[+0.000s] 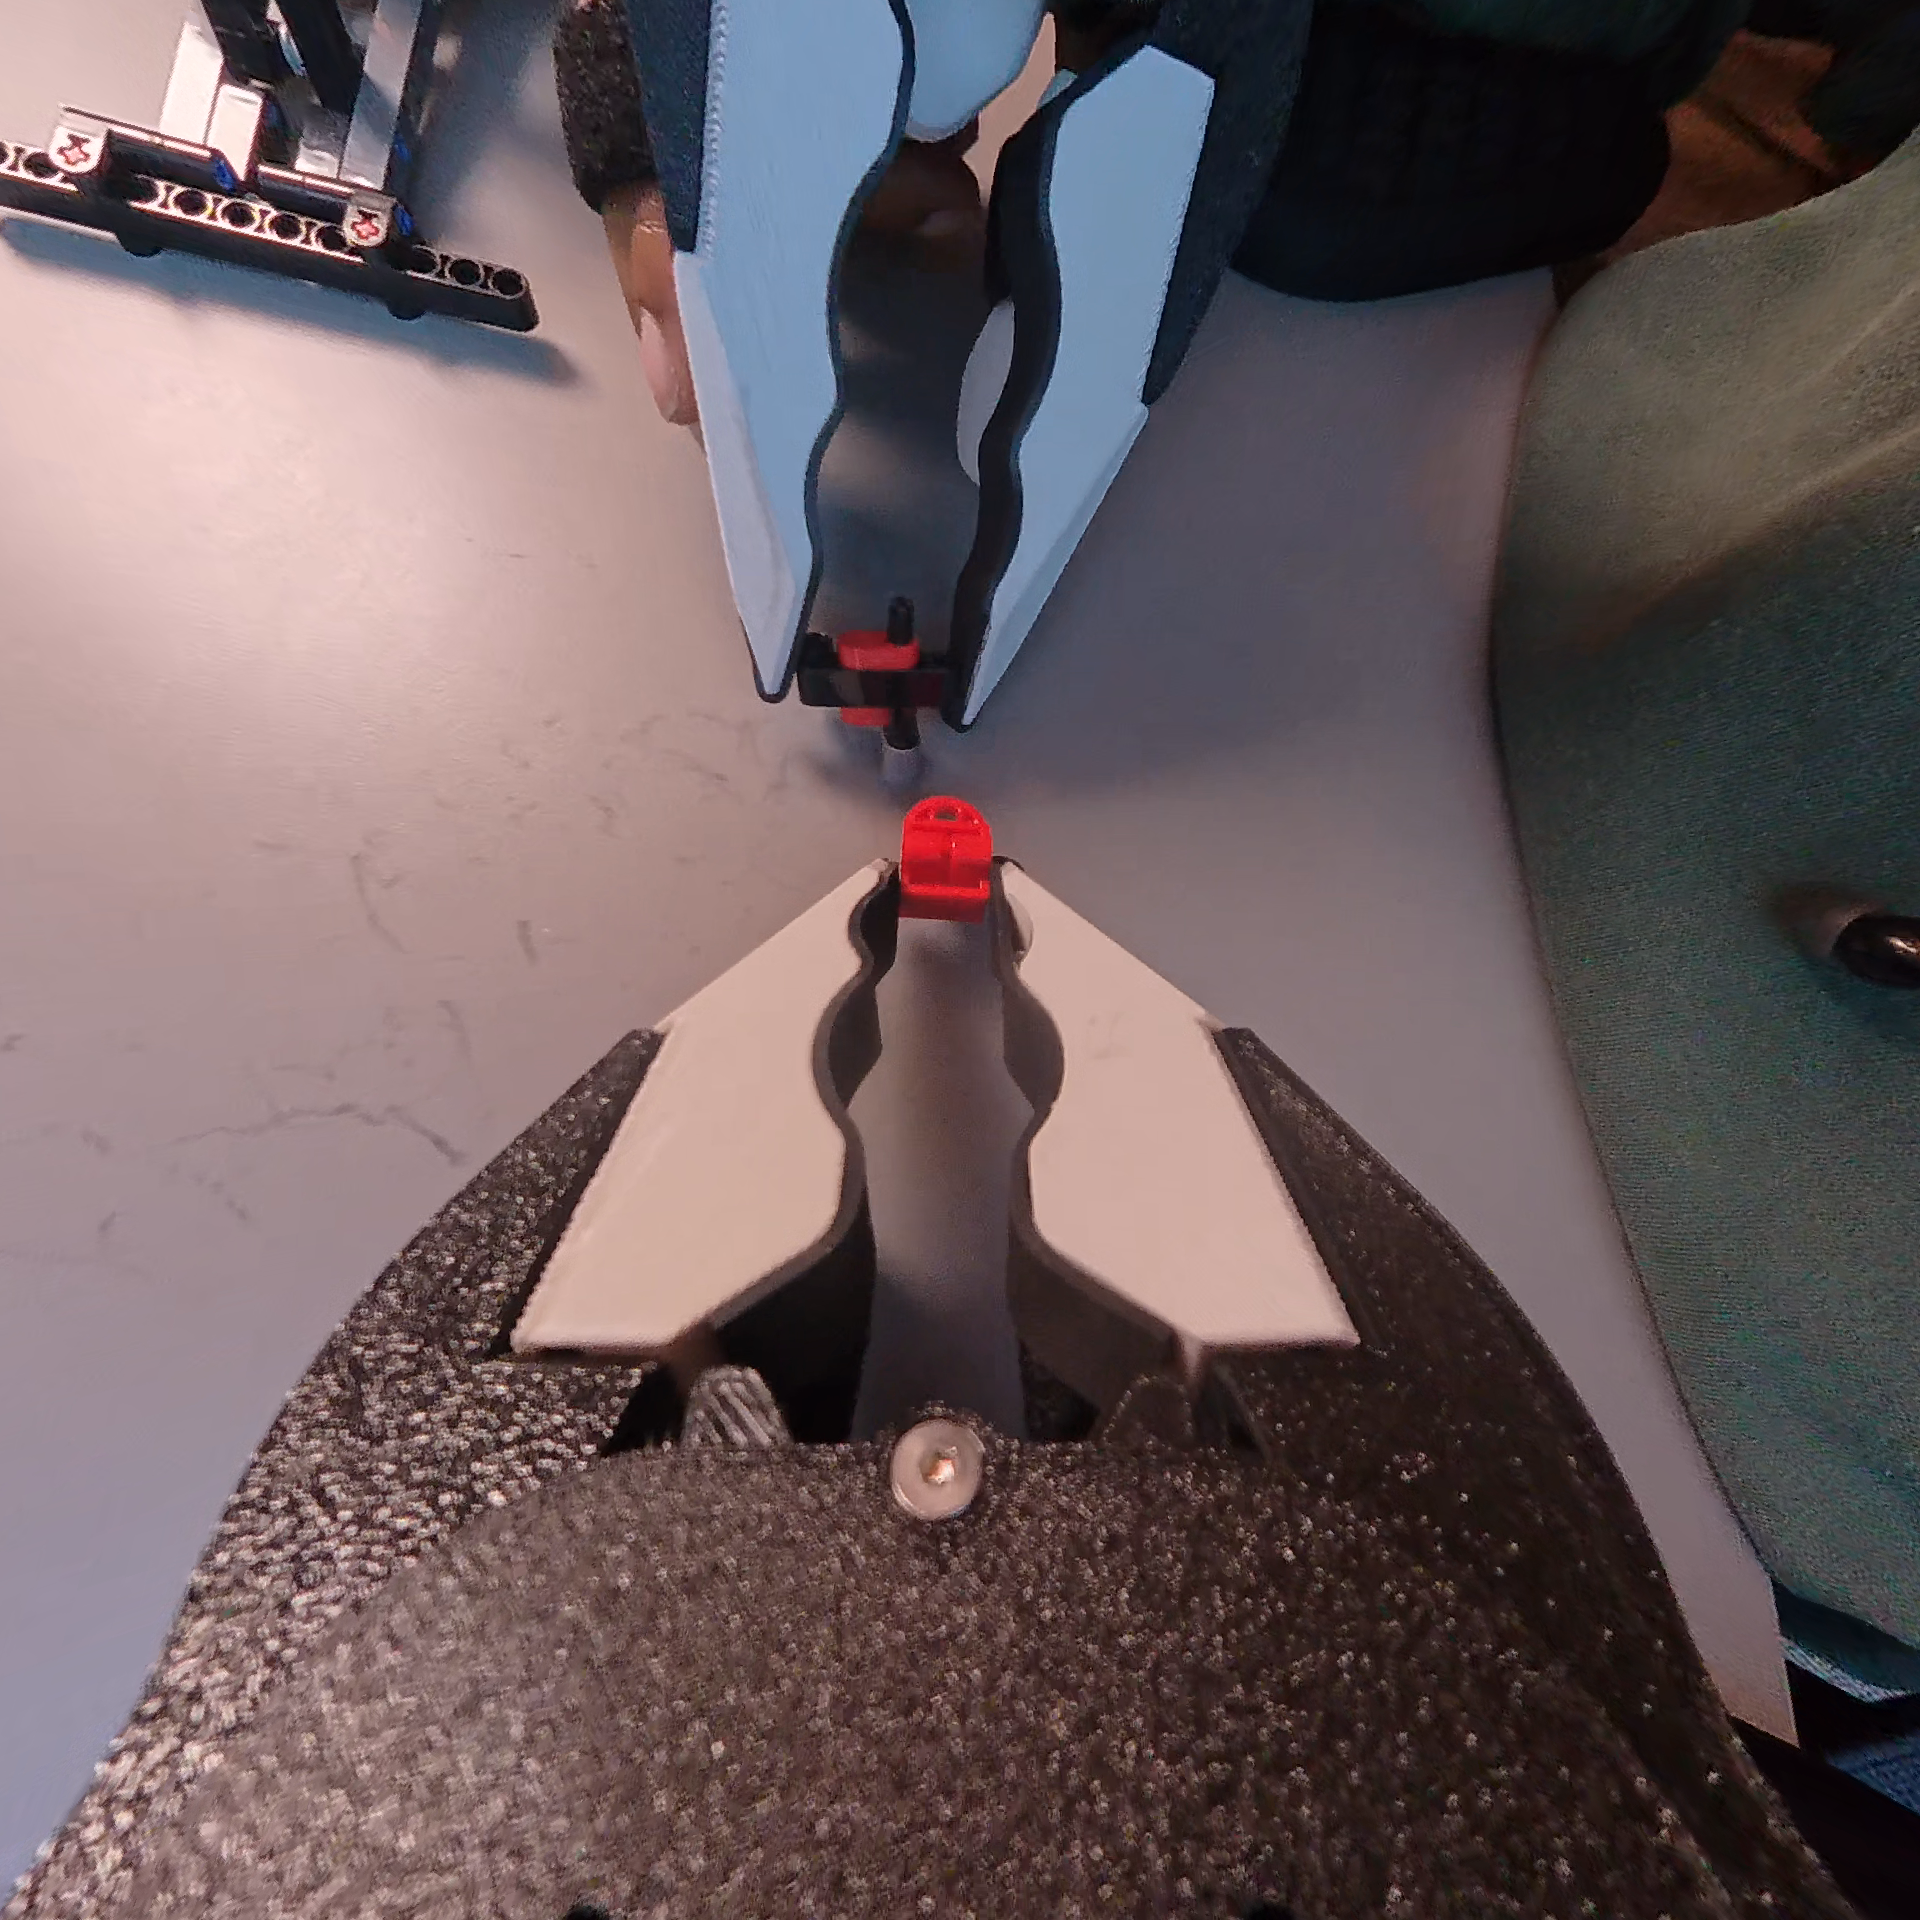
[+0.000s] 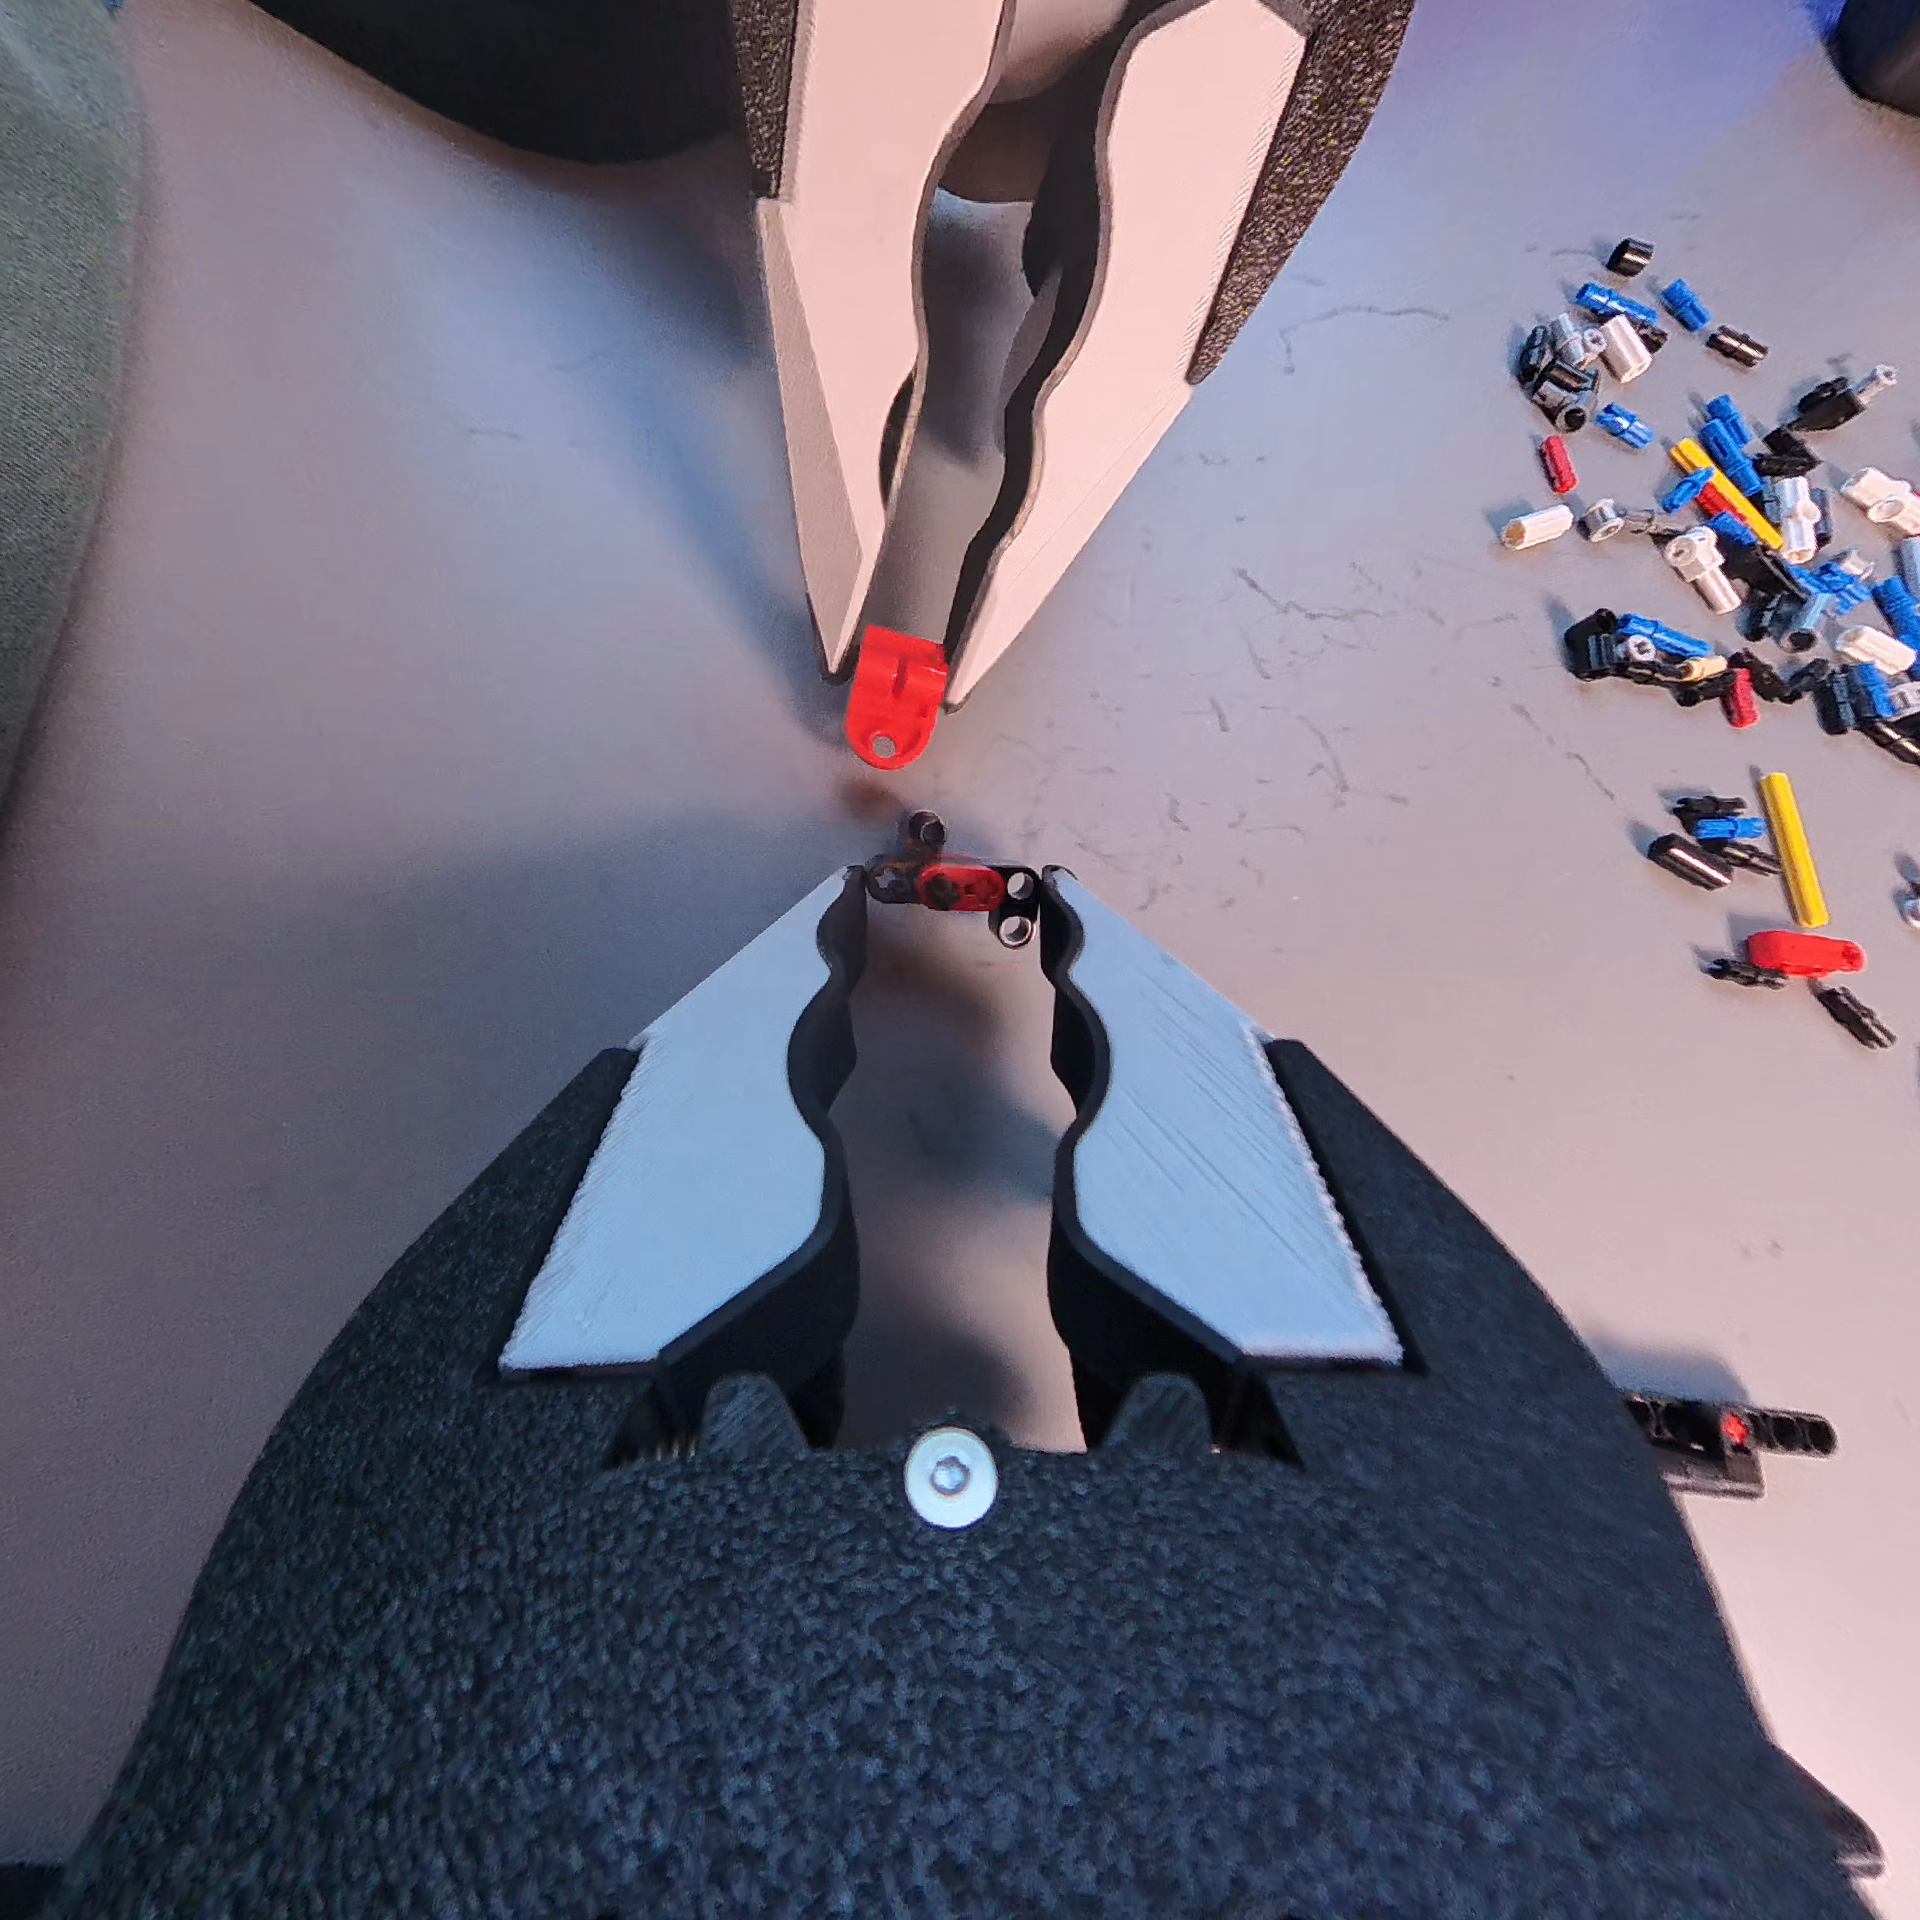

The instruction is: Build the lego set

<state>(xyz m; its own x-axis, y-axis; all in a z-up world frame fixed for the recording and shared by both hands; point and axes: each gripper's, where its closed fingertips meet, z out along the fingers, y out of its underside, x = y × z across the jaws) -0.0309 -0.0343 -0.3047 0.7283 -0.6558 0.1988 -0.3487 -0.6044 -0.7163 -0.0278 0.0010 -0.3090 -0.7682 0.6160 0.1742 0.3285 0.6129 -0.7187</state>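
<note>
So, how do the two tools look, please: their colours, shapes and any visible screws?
Both tools look alike. The left tool and the right tool each have two light grey fingers tapering to points, with wavy black inner pads. The body is rough, speckled black plastic with one silver screw at its centre.

Red connector (image 1: 943, 871) facing black-red subassembly (image 1: 876, 673)

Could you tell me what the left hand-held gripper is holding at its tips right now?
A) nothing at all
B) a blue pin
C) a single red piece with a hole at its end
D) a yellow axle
C: in the left wrist view the left hand-held gripper is closed on a small red piece, whose holed end points toward the right hand-held gripper.
</note>
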